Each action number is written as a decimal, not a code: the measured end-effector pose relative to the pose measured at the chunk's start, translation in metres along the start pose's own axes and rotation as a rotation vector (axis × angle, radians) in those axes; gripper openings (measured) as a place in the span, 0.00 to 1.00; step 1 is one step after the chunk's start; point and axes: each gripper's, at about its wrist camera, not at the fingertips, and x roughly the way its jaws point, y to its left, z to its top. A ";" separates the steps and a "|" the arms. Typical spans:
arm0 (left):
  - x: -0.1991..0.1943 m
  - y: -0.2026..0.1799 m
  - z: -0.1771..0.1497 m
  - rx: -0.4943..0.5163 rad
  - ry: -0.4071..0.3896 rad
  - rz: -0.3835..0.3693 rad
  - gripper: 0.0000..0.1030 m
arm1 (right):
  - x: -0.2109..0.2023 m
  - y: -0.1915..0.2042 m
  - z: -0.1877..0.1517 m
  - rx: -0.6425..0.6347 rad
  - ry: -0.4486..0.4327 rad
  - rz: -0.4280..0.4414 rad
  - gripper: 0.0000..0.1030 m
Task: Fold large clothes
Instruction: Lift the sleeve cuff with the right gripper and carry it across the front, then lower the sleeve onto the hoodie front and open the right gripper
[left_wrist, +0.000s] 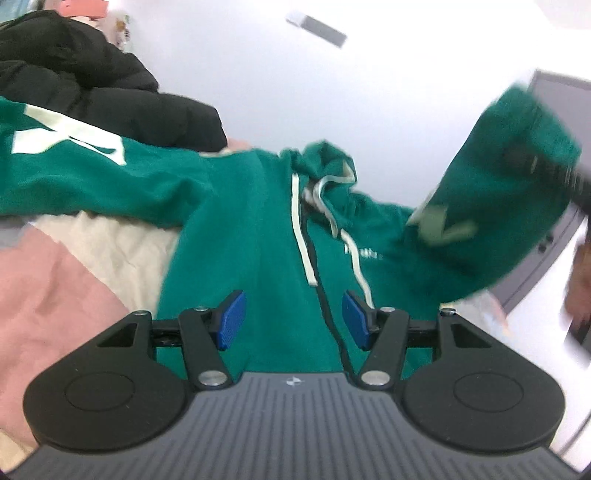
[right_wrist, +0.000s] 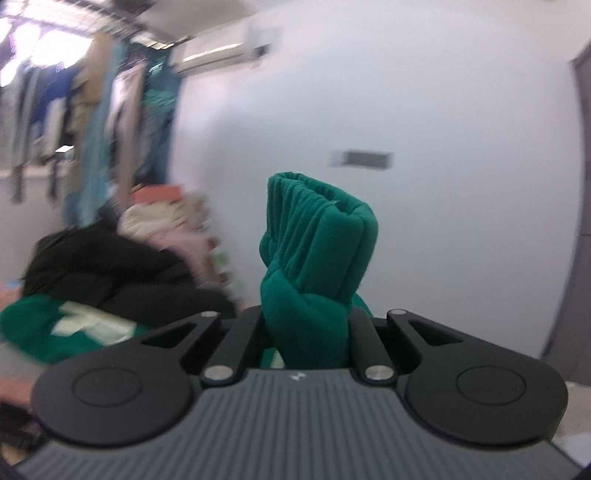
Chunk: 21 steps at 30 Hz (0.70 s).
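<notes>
In the left wrist view, the green fleece zip hoodie with white drawcords (left_wrist: 258, 229) lies spread on the bed's pink and cream patchwork cover (left_wrist: 74, 266), its zipper running between the left gripper (left_wrist: 293, 319), whose blue-padded fingers (left_wrist: 232, 321) stand wide and empty just above the hoodie's front. Behind the hoodie sits a black puffer jacket (left_wrist: 92, 85). In the right wrist view, the right gripper (right_wrist: 306, 325) has its fingers clamped on the hoodie's bunched ribbed cuff (right_wrist: 317, 236), lifted before a white wall (right_wrist: 443, 110); hanging clothes (right_wrist: 92, 110) show beyond the hoodie. The sleeve is best carried flat across the chest, kept taut and unwrinkled.
</notes>
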 end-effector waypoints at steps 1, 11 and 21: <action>-0.003 0.003 0.004 -0.014 -0.014 0.000 0.62 | -0.004 0.009 -0.005 -0.002 0.016 0.023 0.09; -0.020 0.029 0.012 -0.084 -0.056 -0.023 0.62 | -0.001 0.111 -0.116 -0.011 0.277 0.144 0.12; -0.019 0.009 0.004 0.007 -0.042 -0.076 0.62 | -0.026 0.123 -0.141 -0.030 0.424 0.275 0.62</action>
